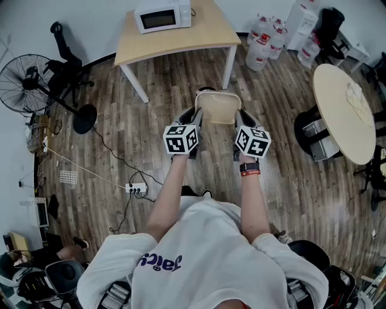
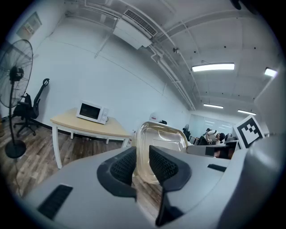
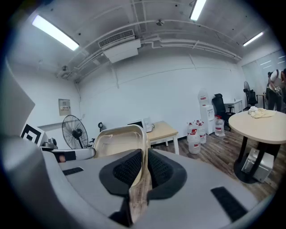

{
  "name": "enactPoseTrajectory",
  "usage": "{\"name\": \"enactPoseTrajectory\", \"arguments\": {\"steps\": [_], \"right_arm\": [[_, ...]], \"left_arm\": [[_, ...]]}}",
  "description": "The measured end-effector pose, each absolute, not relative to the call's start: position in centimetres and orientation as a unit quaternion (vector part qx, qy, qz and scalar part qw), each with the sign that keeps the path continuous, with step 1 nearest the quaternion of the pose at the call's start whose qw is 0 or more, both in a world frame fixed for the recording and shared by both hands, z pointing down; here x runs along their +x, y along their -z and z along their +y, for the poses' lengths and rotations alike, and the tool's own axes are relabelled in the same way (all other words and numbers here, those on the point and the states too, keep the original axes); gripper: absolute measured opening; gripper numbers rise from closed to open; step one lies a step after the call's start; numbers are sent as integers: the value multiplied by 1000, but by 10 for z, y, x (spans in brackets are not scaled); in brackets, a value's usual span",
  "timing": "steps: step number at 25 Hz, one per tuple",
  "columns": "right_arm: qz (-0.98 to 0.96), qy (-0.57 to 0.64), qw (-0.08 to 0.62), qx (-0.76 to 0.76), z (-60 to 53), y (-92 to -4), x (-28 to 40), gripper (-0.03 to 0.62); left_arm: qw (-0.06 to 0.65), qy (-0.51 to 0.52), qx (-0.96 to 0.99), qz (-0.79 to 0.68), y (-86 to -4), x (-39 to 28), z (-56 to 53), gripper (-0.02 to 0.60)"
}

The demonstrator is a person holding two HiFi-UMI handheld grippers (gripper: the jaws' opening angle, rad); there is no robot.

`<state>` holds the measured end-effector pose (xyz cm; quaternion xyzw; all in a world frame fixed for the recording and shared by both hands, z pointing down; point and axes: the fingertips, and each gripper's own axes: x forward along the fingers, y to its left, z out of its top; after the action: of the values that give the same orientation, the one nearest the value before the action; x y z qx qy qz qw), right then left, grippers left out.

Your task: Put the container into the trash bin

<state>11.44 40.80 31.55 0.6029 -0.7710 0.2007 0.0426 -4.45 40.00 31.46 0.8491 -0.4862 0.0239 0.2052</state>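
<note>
A clear plastic container (image 1: 218, 107) hangs in the air over the wooden floor, held between my two grippers. My left gripper (image 1: 196, 116) is shut on its left rim, and the right gripper (image 1: 241, 117) is shut on its right rim. In the left gripper view the container (image 2: 163, 142) rises past the gripper (image 2: 142, 163), its wall caught between the dark ribbed pads (image 2: 123, 167). In the right gripper view the container (image 3: 118, 139) runs off to the left, its thin rim pinched in the gripper (image 3: 144, 170).
Ahead stands a wooden table (image 1: 199, 37) with a white microwave (image 1: 163, 15). A floor fan (image 1: 24, 81) and an office chair are at the left. Water jugs (image 1: 262, 39) stand at the back right, a round table (image 1: 344, 111) at the right. A power strip (image 1: 136, 189) with cables lies on the floor.
</note>
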Motion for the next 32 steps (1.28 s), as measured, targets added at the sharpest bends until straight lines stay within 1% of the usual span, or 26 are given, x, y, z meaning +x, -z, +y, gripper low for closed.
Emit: {"name": "enactPoseTrajectory", "arguments": {"steps": [12, 16, 21, 32], "right_arm": [[-769, -211, 31, 603, 392, -330, 126, 58], [-769, -219, 28, 599, 376, -344, 129, 46], [-770, -218, 26, 599, 345, -346, 130, 46], [-763, -243, 40, 598, 245, -363, 119, 49]], "left_arm": [[225, -42, 844, -484, -330, -33, 385, 103], [234, -46, 842, -483, -344, -29, 369, 103], [253, -37, 835, -488, -350, -28, 336, 104], [258, -47, 828, -496, -362, -39, 237, 114]]}}
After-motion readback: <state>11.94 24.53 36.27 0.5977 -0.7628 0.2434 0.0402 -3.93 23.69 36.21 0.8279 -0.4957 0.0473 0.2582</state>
